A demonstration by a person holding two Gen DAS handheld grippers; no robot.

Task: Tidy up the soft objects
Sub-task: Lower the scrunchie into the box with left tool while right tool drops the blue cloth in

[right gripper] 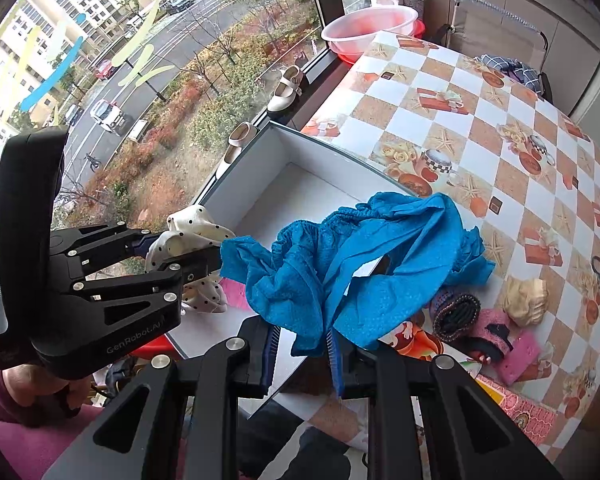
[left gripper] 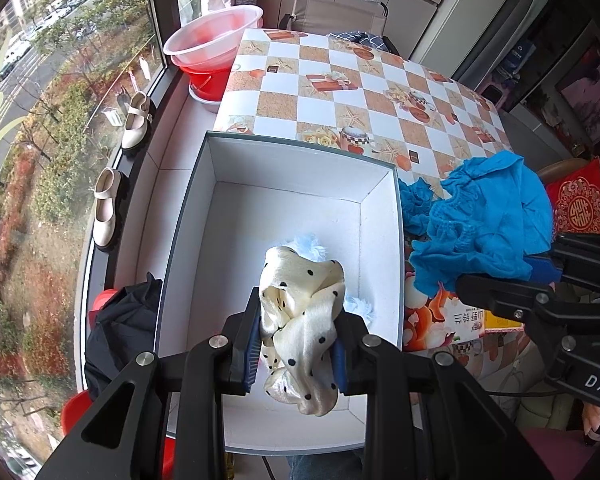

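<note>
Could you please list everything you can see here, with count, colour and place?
Box: one, white inside, at the table's near edge.
Scarf: one, cream with black dots, over the box.
Blue cloth: one, beside the box.
Fluffy item: one, pale blue, in the box.
Soft items: several, pink, dark, beige, on the table.
Basins: stacked, clear and red, on the windowsill.
Shoes: two, cream, on the windowsill.
Left tongs: gripping the scarf.
Right tongs: gripping the blue cloth.
</note>
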